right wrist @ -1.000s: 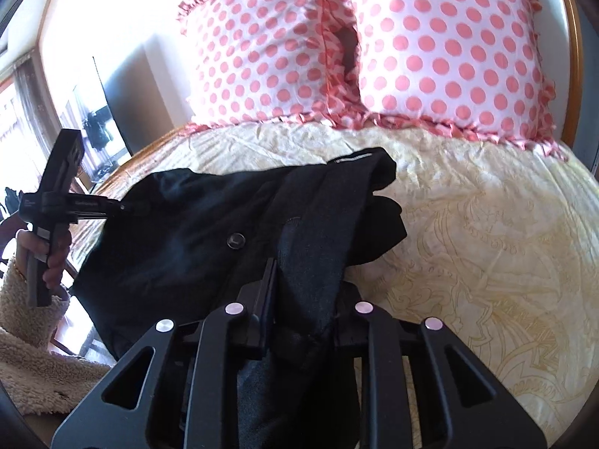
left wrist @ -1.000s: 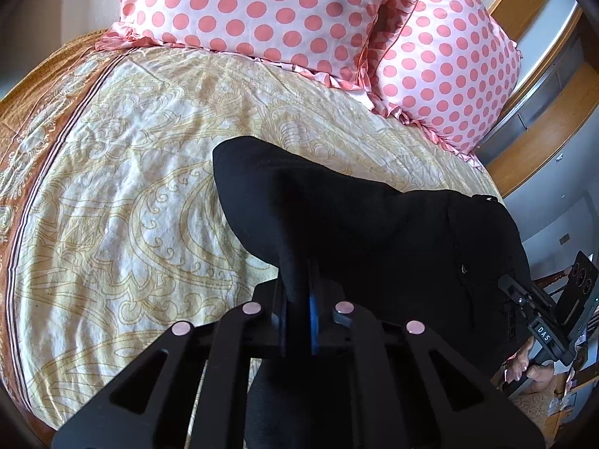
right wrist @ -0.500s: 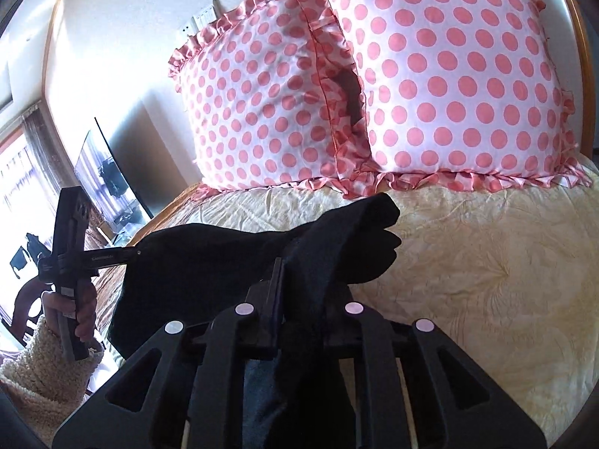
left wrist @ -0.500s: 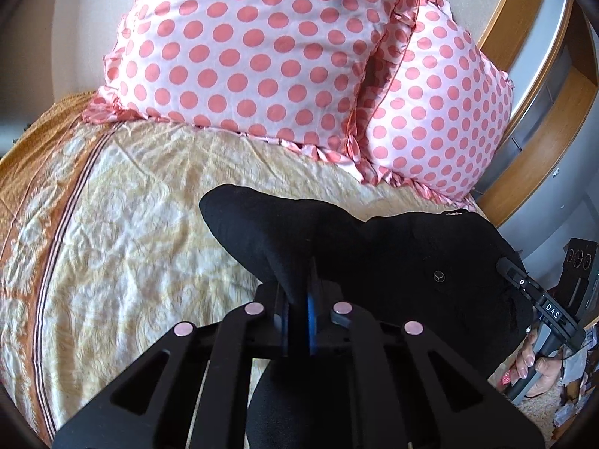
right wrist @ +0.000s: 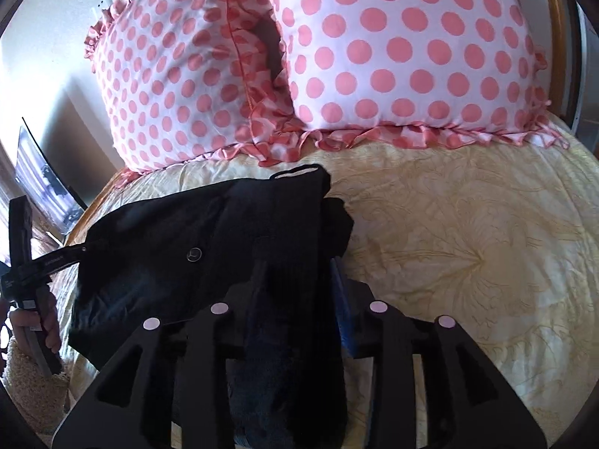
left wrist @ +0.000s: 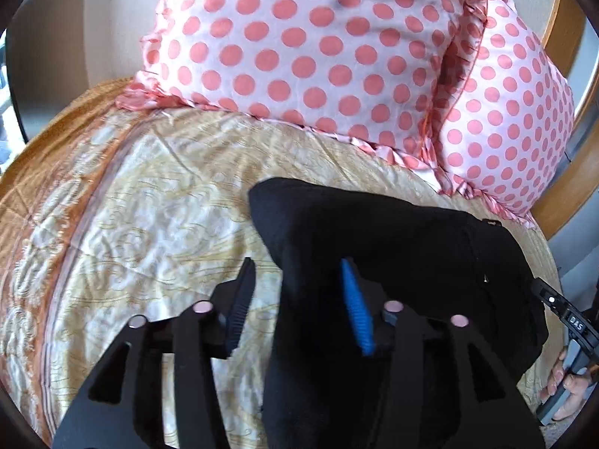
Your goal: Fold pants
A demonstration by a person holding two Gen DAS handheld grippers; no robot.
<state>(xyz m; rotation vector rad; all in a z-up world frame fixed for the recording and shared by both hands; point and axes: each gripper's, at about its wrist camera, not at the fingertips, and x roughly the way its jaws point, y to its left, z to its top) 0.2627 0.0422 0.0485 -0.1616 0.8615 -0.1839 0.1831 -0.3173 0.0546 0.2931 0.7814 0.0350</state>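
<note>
Black pants on yellow bedspread (polka-dot pillows behind); left gripper and right gripper both spread

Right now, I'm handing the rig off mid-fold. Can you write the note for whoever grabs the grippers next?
Left gripper: open, jaws spread around a fold of the black pants; no grip.
Right gripper: open as well, cloth lying loose between its fingers.
Pants: bunched on the yellow bedspread, just short of the two polka-dot pillows, button facing up.
Done: the carried end has been laid toward the pillows.
Left: probably back both grippers out without dragging cloth, then smooth and square the uneven edges. A further fold may be needed; I cannot tell from here.
</note>
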